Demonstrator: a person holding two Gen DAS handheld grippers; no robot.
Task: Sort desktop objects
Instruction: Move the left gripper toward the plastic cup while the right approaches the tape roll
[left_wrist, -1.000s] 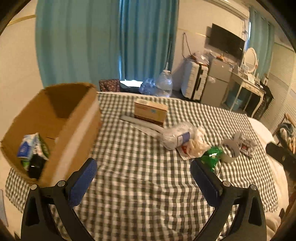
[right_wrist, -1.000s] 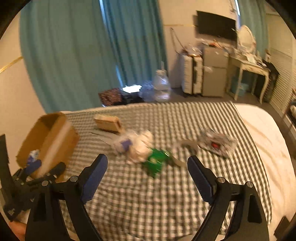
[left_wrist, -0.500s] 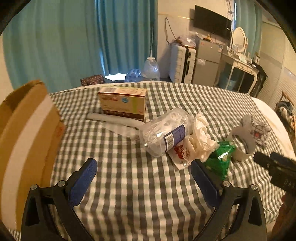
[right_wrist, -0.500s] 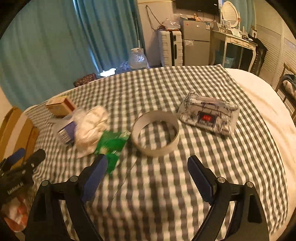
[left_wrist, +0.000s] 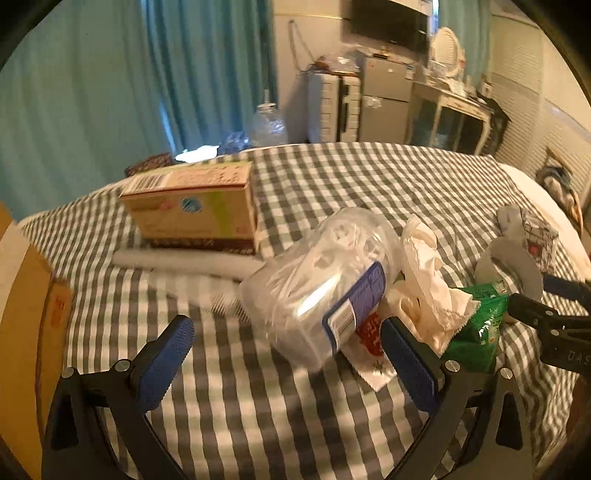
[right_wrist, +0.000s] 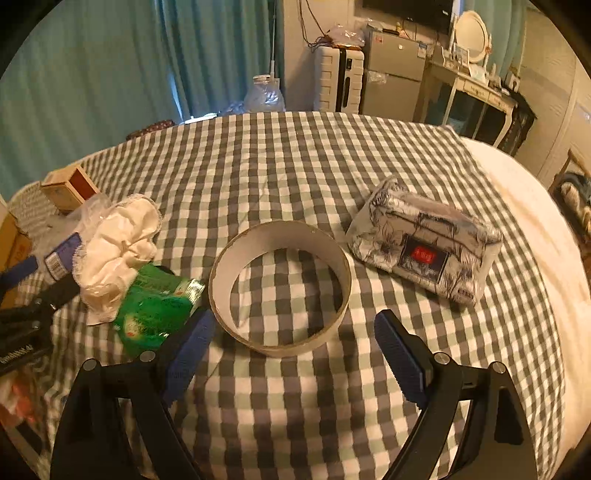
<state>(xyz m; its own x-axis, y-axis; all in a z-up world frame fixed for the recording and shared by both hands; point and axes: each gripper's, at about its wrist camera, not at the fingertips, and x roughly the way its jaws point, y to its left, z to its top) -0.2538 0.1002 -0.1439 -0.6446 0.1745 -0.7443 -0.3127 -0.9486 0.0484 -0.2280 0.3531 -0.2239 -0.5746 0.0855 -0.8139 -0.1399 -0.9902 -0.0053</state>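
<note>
Step in hand: an approach is being made, judging by the frames; nothing is being gripped yet, and both tools are being held low over the grey-and-white checked cloth (right_wrist: 295, 166).
Left gripper (left_wrist: 286, 363): its blue-padded jaws are standing well apart and empty; the clear crinkled plastic bag with a blue barcode label (left_wrist: 321, 284) is lying just ahead of them, between the fingers' line.
Right gripper (right_wrist: 293, 345): its jaws are standing wide apart, with nothing pressed; the pale cardboard ring (right_wrist: 279, 286) is lying on the cloth just beyond the fingertips.
Other task things: a crumpled white tissue (right_wrist: 118, 251) and a green foil packet (right_wrist: 155, 306) are touching each other beside the ring; a printed grey-and-white tissue pack with a red label (right_wrist: 424, 247) is lying near the ring's far side; a tan printed carton (left_wrist: 192, 206) is resting behind a white foam tube (left_wrist: 184, 262).
Destination: a brown cardboard box (left_wrist: 26, 314) is being shown only at the left edge.
Next move, as judged: each tool is probably being lined up for a pick; the ring calls for one wall being straddled, the bag for a gentle squeeze across its bulk.
</note>
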